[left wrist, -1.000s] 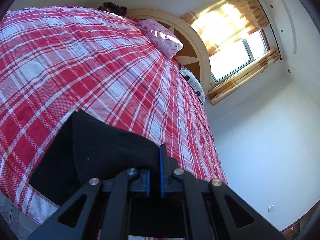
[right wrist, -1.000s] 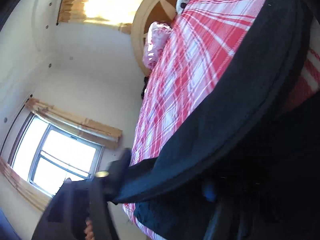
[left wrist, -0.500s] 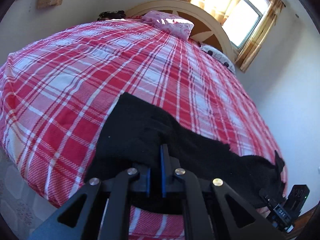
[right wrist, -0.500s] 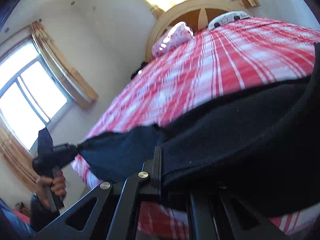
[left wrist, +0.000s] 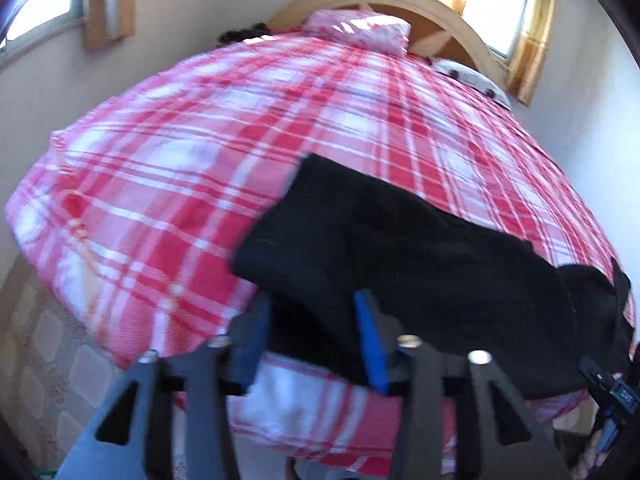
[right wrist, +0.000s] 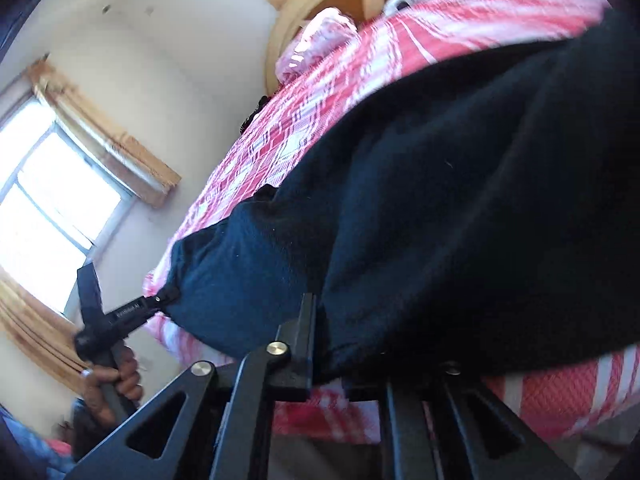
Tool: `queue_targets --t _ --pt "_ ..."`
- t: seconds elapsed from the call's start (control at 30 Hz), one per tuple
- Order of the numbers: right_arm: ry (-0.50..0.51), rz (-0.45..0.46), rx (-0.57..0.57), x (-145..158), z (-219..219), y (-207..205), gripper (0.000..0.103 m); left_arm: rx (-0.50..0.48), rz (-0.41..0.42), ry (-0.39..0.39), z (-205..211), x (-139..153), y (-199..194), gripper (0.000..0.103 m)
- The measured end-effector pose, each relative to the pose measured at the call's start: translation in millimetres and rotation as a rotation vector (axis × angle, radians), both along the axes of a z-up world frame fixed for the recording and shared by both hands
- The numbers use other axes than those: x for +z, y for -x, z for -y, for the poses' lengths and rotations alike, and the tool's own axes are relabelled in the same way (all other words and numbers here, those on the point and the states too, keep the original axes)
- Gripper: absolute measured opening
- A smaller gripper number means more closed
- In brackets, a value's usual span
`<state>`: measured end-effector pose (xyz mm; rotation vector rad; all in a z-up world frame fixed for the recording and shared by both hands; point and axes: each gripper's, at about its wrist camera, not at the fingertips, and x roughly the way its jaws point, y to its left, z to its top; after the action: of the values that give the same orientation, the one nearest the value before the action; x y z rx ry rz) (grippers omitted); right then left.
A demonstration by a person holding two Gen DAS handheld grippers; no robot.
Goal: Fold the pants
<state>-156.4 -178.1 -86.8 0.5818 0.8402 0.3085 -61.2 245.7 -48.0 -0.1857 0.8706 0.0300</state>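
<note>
Your left gripper [left wrist: 314,328] has its blue-padded fingers [left wrist: 370,344] spread wide, and the near edge of the black pants [left wrist: 400,240] sags into the gap between them without being pinched. Just ahead of that claw the pants lie in a dark band along the bed's near edge, running off to its right toward your other tool. Beyond them the red plaid bedspread [left wrist: 200,160] stretches away to the pink pillow [left wrist: 360,30] and the curved wooden headboard [left wrist: 432,8].

Your right gripper [right wrist: 360,364] is buried under cloth: one finger [right wrist: 304,340] shows, the other is hidden by the pants, so I cannot tell how wide it stands. To its left, your left hand [right wrist: 112,380] grips the other tool's handle, its tip at the corner of the pants.
</note>
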Motion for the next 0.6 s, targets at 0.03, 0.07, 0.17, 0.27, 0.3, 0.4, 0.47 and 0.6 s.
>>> queue_targets --t 0.03,0.07,0.17,0.27,0.3,0.4,0.47,0.6 --pt "-0.011 -0.017 -0.012 1.4 3.5 3.9 0.018 0.026 0.019 -0.020 -4.7 4.6 2.3 0.061" --pt "-0.020 -0.027 -0.024 2.7 7.6 10.0 0.022 0.067 0.045 -0.051 -13.3 12.1 5.8 0.061" --pt "0.001 -0.009 -0.088 15.2 19.7 23.6 0.047 0.122 0.092 -0.067 -24.7 25.9 8.0 0.061" --pt "0.134 0.108 -0.177 45.9 24.9 31.3 0.047 0.061 0.134 -0.064 -13.8 32.0 -1.0 0.061" --pt "0.154 0.146 -0.165 53.7 22.4 29.5 0.047 0.043 0.138 -0.078 -6.8 31.8 -5.4 0.061" --pt "0.176 0.232 -0.022 78.6 0.8 2.9 0.047 -0.019 0.142 -0.076 20.7 25.4 -20.1 0.061" --pt "0.117 0.243 0.084 85.8 -16.0 -27.0 0.047 -0.036 0.138 -0.062 33.2 19.5 -28.9 0.061" --pt "0.077 0.172 0.211 75.5 -47.9 -88.3 0.047 -0.033 0.093 -0.084 49.9 -2.4 -40.0 0.061"
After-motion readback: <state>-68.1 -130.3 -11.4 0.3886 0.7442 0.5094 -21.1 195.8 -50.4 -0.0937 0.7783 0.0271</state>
